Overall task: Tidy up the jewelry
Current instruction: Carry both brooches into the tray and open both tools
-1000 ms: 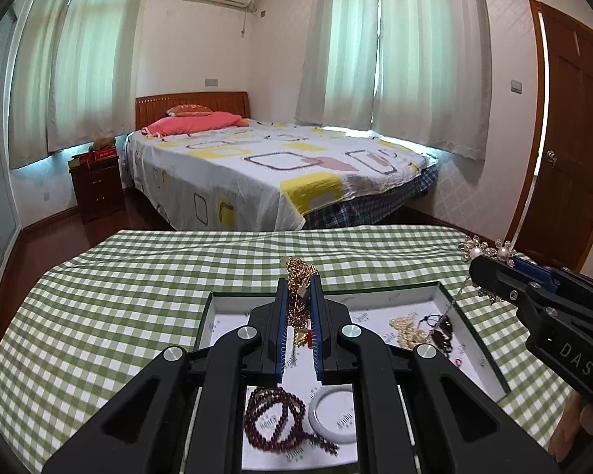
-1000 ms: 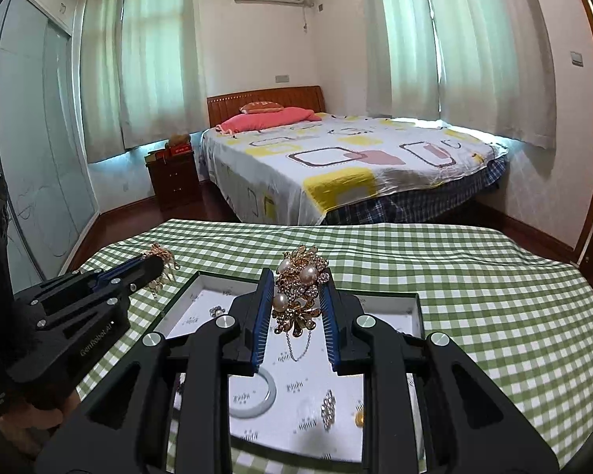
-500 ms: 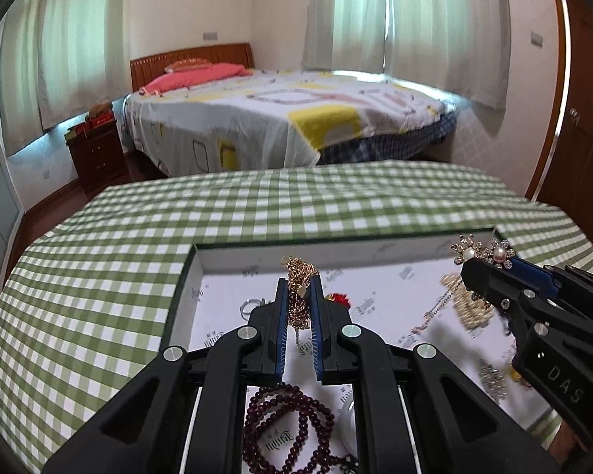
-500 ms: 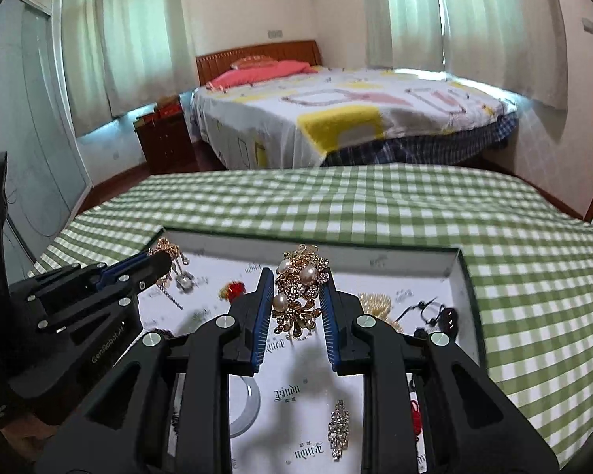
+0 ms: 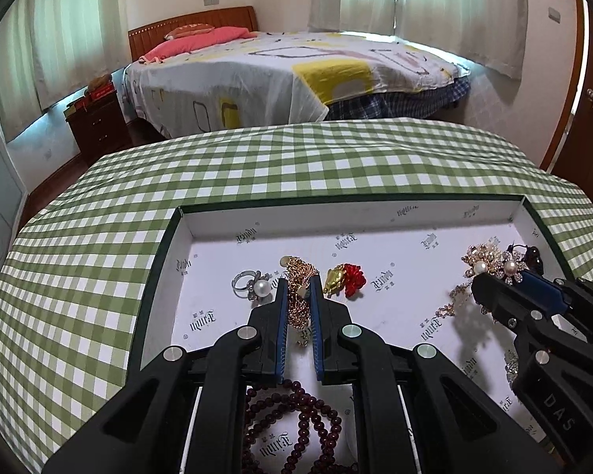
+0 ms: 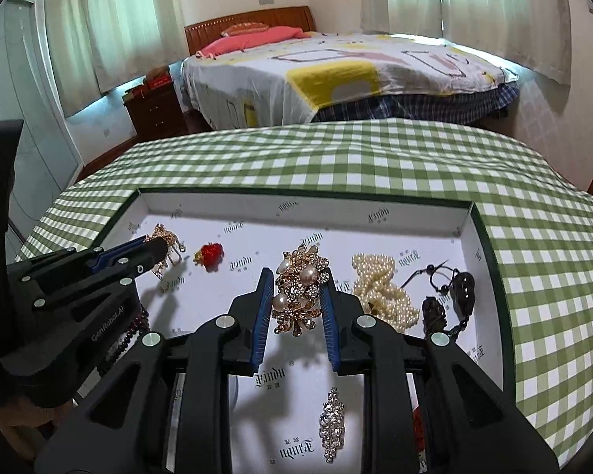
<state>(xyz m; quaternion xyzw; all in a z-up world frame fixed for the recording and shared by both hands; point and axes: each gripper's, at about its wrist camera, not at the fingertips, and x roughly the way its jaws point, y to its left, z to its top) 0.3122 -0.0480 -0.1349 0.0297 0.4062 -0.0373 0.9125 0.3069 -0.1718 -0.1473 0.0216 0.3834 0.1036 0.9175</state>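
Observation:
A shallow white tray (image 5: 348, 207) with a dark green rim sits on the green checked tablecloth and holds jewelry. My left gripper (image 5: 297, 296) is shut on a gold chain (image 5: 299, 290) low over the tray's left part, between a pearl ring (image 5: 253, 283) and a red and gold charm (image 5: 346, 276). My right gripper (image 6: 296, 296) is shut on a gold and pearl brooch (image 6: 299, 290) low over the tray's middle, left of a white pearl strand (image 6: 383, 288). Each gripper shows in the other's view: the right (image 5: 494, 276), the left (image 6: 158, 247).
Dark red beads (image 5: 296, 426) lie under my left gripper. A black cord pendant (image 6: 450, 292) lies by the tray's right wall and a rhinestone clip (image 6: 331, 424) near the front. The tablecloth (image 6: 375, 158) stretches beyond the tray. A bed (image 5: 288, 75) stands behind.
Both grippers have come down and forward into the tray with their pieces still held. The jewelry on the tray floor now looks much closer.

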